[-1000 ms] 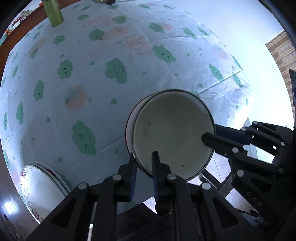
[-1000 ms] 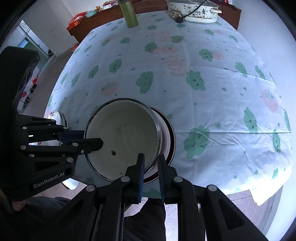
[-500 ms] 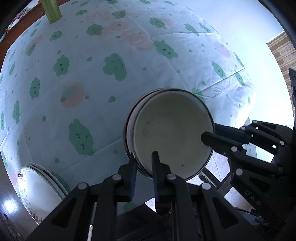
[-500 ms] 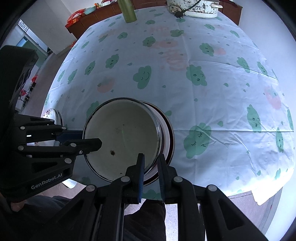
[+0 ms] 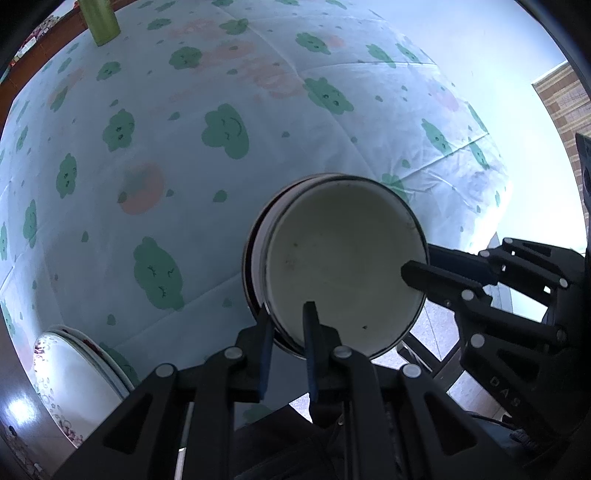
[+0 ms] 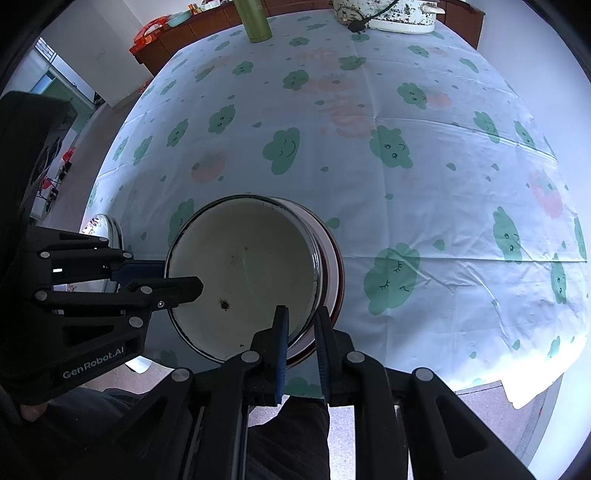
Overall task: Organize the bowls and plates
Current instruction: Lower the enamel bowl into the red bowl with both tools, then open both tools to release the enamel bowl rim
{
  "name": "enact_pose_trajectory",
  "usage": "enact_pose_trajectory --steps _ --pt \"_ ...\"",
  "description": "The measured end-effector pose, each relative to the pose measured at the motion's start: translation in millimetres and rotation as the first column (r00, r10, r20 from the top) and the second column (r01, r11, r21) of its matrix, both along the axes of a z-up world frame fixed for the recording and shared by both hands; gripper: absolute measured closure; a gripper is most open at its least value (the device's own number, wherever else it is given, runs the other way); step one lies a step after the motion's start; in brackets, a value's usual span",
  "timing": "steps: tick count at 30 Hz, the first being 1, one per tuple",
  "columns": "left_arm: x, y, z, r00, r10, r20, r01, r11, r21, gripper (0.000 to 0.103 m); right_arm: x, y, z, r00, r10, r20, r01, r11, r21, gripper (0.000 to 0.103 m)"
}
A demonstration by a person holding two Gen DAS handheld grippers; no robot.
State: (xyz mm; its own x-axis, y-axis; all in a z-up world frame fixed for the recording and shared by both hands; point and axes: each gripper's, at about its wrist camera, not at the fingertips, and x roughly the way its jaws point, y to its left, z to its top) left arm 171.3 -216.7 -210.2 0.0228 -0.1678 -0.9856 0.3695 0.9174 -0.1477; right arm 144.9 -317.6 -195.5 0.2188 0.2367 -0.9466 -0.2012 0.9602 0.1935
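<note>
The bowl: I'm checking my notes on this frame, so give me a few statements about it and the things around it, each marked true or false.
1. Both grippers grip the bowl rim. True: left gripper, right gripper.
2. The bowl holds soup. False: empty, a few dark specks.
3. A green bottle stands at the table's far end. True.
4. The tablecloth is plain. False: it has green clouds.
5. A plate lies at the table's edge. True.
</note>
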Motion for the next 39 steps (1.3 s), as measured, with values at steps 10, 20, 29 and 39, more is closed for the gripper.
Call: enact_pose_trajectory --steps 10,20,29,39 --pt "1 0 -1 1.000 0.012 -0.005 -0.012 1.000 -0.006 0.083 -2 0 2 1.000 -0.010 0.000 0.010 1.000 0.014 0.085" --pt "5 4 8 0.998 0.049 0.043 -0.049 0.999 -0.013 0.058 -3 -1 4 1.000 -0.004 -0.001 0.004 1.000 0.031 0.084" --pt "5 2 11 0.997 0.046 0.057 -0.045 0.999 -0.014 0.057 -3 -5 8 1.000 -0.014 0.010 0.014 1.000 0.024 0.084" --pt "4 4 12 0.997 0.047 0.059 -0.047 0.999 -0.003 0.050 -1 -15 13 0.998 -0.056 0.038 0.055 0.998 0.016 0.050"
